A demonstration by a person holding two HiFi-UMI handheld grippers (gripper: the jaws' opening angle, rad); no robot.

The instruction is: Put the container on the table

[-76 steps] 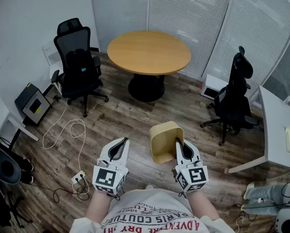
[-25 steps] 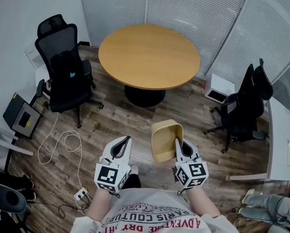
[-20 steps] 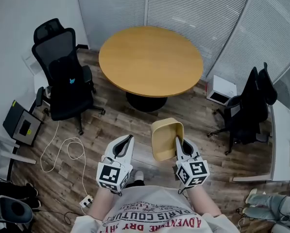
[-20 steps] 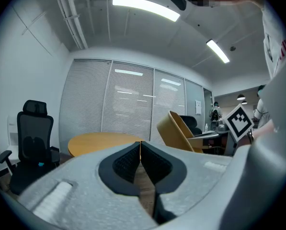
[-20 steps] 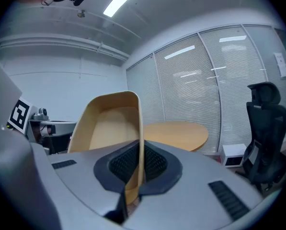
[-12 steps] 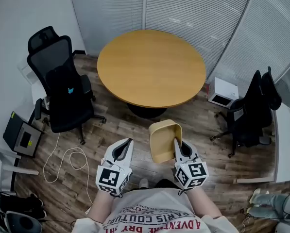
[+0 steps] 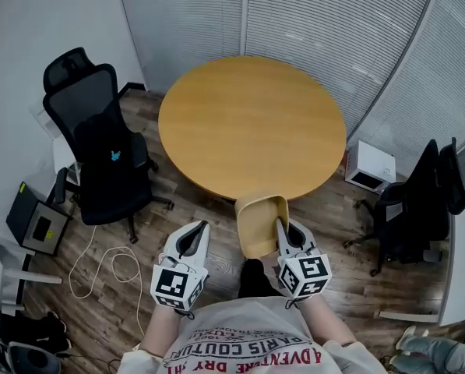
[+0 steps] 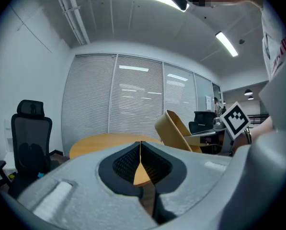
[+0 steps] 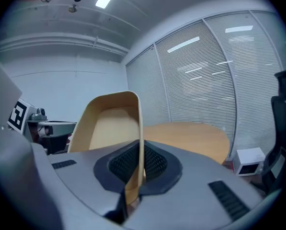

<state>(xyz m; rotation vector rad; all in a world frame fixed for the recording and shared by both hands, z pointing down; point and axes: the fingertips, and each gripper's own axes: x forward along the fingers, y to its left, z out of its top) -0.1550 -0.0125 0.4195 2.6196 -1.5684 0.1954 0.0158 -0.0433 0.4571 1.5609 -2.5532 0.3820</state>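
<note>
A tan, open-topped container (image 7: 260, 223) hangs in the air just short of the near edge of the round wooden table (image 7: 251, 123). My right gripper (image 7: 281, 226) is shut on the container's right wall, which runs as a thin edge (image 9: 140, 143) between the jaws in the right gripper view. My left gripper (image 7: 194, 234) is to the container's left, shut and holding nothing; in the left gripper view (image 8: 141, 163) the container (image 8: 175, 131) shows to the right beside the table (image 8: 109, 142).
A black office chair (image 7: 100, 142) stands left of the table and another (image 7: 427, 201) at the right. A white box (image 7: 370, 167) sits on the wood floor by the blinds. Cables (image 7: 115, 267) and a small dark unit (image 7: 31, 223) lie at the left.
The person has walked toward the round table with both grippers held out. The table has grown larger and nearer, and the container now reaches its near edge. Neither grip has altered.
</note>
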